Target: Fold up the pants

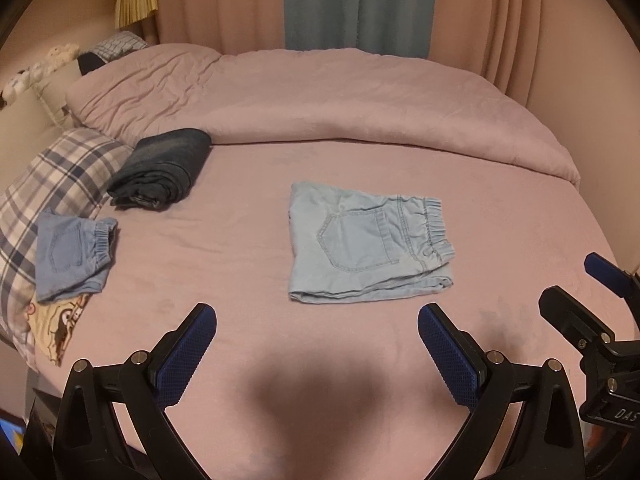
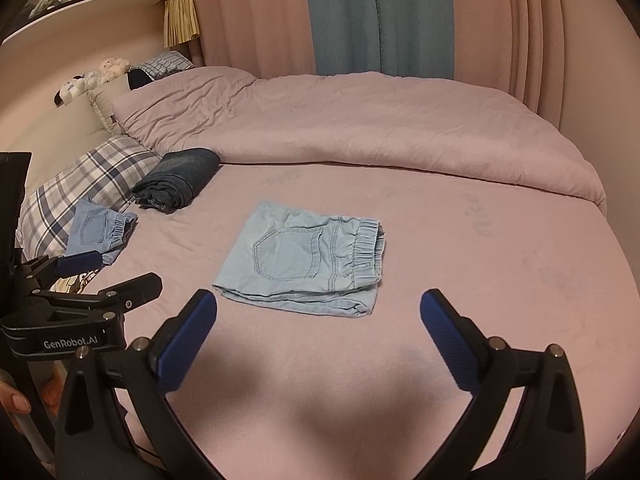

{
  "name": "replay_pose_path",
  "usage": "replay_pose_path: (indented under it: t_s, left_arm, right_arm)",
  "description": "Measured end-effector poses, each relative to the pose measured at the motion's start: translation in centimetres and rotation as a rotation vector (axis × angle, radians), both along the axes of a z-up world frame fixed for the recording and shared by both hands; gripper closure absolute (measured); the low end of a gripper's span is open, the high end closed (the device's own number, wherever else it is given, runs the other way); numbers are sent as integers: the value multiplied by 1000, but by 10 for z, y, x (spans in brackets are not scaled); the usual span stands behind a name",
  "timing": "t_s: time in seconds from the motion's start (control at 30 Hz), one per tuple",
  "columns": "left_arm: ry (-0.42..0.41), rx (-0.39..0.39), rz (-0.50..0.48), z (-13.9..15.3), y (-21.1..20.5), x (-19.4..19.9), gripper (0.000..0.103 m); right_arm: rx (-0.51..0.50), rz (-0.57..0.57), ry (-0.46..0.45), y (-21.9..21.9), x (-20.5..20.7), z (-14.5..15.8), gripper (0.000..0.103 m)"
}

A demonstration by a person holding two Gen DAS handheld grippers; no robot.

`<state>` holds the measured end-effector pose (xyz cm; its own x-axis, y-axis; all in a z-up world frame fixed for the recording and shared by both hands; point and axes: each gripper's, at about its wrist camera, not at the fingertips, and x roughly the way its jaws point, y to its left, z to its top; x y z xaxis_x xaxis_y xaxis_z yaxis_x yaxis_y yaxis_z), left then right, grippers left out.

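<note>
Ahead of both wide-open, empty grippers, left (image 1: 317,340) and right (image 2: 318,322), the folded pants (image 1: 366,242) are seen, waistband rightward, seemingly nearer the right.

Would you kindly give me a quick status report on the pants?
Both grippers, left and right, jaws open, empty. Light blue pants folded on bed. Nothing in the way.

Bedroom: bed (image 1: 360,360), pillows (image 1: 60,176), curtains (image 1: 248,4).
</note>
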<state>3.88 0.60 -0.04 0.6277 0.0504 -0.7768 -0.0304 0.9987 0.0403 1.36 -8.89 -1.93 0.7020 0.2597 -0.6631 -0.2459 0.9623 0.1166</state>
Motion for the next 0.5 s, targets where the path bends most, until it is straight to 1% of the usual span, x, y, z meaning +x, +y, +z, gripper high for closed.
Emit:
replay_pose_path:
  t_s: [0.5]
  left_arm:
    - [2, 1, 3, -1, 1, -1, 2]
  right_arm:
    - [1, -2, -4, 1, 1, 2, 0]
